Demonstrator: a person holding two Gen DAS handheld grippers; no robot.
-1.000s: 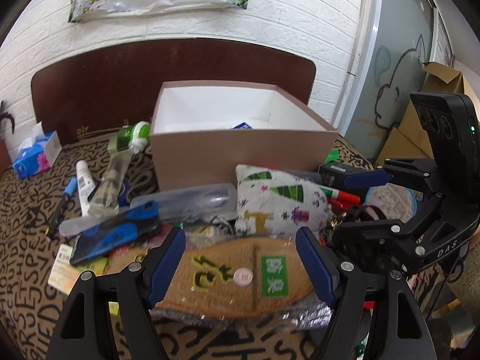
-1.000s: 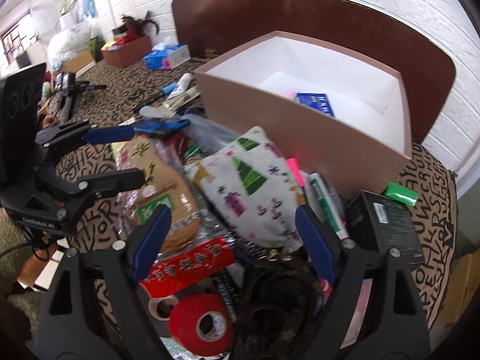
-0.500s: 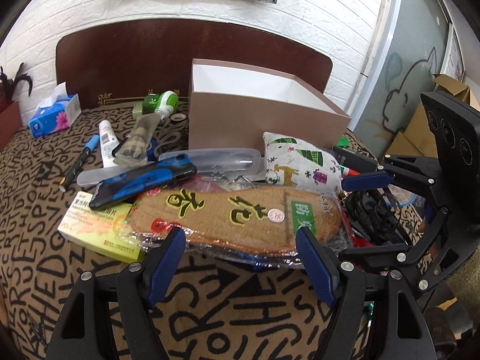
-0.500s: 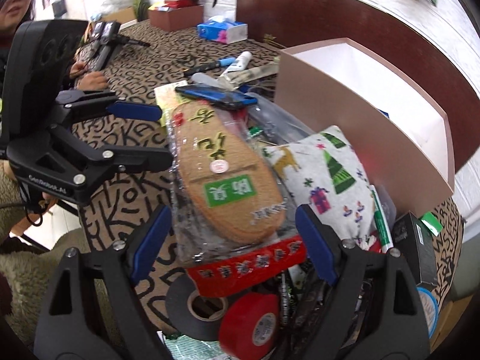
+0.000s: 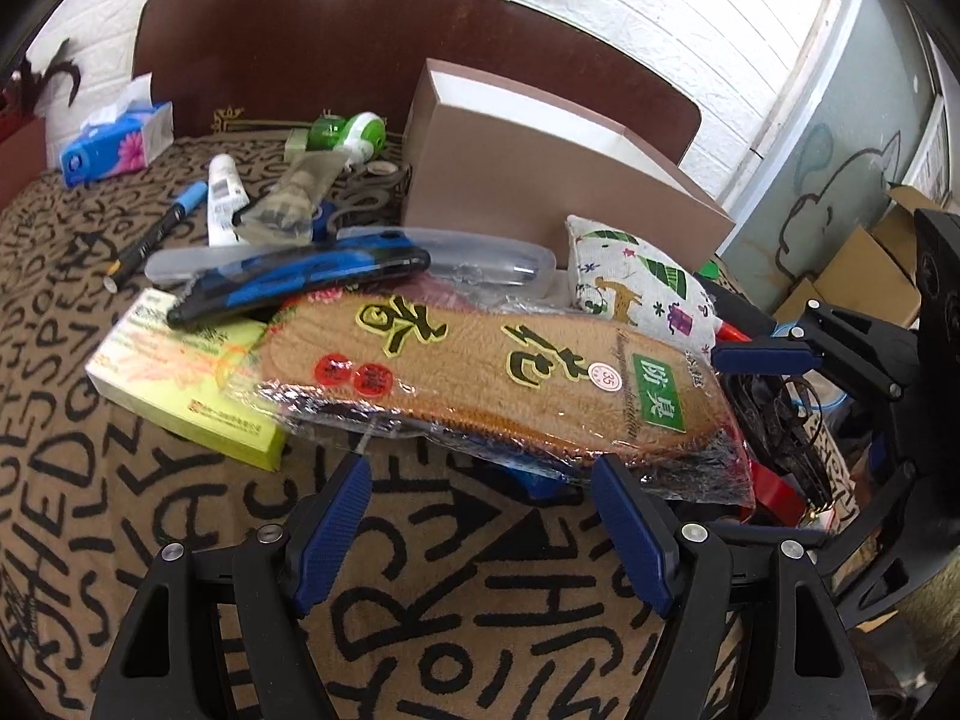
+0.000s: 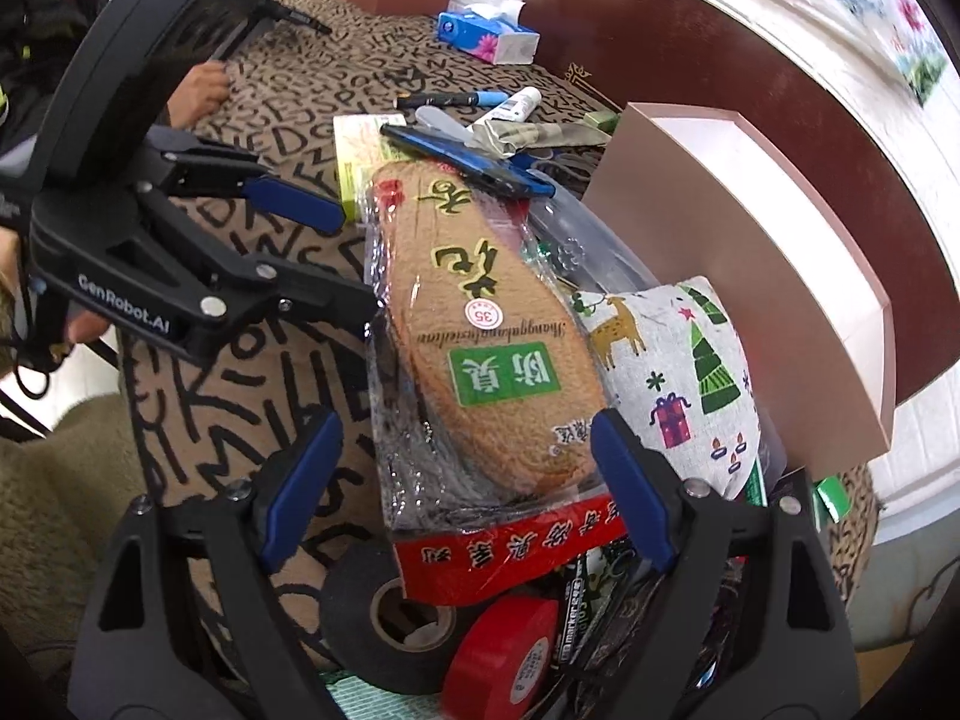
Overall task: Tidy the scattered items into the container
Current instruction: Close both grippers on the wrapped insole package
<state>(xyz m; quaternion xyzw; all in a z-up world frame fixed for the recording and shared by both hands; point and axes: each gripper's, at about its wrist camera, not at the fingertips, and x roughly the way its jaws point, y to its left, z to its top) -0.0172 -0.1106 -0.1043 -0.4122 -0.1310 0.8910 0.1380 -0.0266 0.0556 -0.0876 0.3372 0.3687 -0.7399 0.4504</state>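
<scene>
A brown box [image 5: 540, 174] with a white inside [image 6: 774, 210] stands at the back of the patterned table. In front lies a wrapped tan insole pack [image 5: 498, 372] [image 6: 486, 324], a Christmas-print pouch [image 5: 642, 288] [image 6: 690, 384], a blue-black knife [image 5: 300, 282] and a yellow-green box [image 5: 186, 372]. My left gripper [image 5: 480, 516] is open and empty just before the insole pack. My right gripper [image 6: 468, 480] is open and empty over the pack's heel end. Each gripper shows in the other's view.
Black tape [image 6: 378, 618], red tape [image 6: 510, 660] and a marker [image 6: 573, 618] lie under my right gripper. A blue tissue box [image 5: 114, 144], a blue pen [image 5: 156, 228], a white tube [image 5: 225, 198], a green-white bottle [image 5: 348, 132] and a clear case [image 5: 492, 258] lie farther back.
Both grippers have pulled back and swung left; the box now stands farther off and the insole pack lies fully in view. Both stay open and empty.
</scene>
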